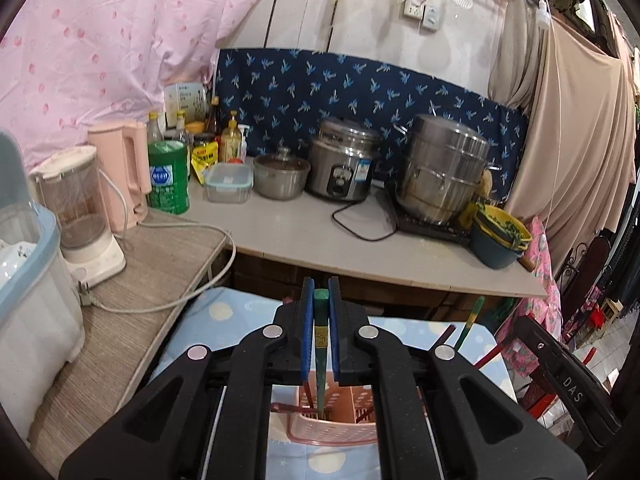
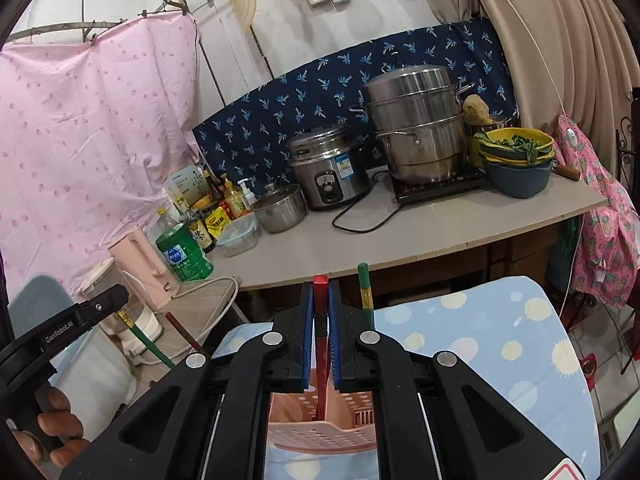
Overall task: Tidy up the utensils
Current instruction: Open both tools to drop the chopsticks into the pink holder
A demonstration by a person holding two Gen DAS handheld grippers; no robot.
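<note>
My left gripper is shut on a green chopstick; the stick's lower end reaches down into a pink slotted utensil basket on a blue dotted cloth. My right gripper is shut on a red chopstick, whose lower end also goes into the pink basket. Another green chopstick stands upright just right of the right gripper. In the left wrist view a green chopstick and a red one lean at the right. The left gripper's handle shows at the left of the right wrist view.
A counter behind holds a rice cooker, steamer pot, small pot, stacked bowls, bottles, a green can, a pink kettle and a blender. A dish box stands left.
</note>
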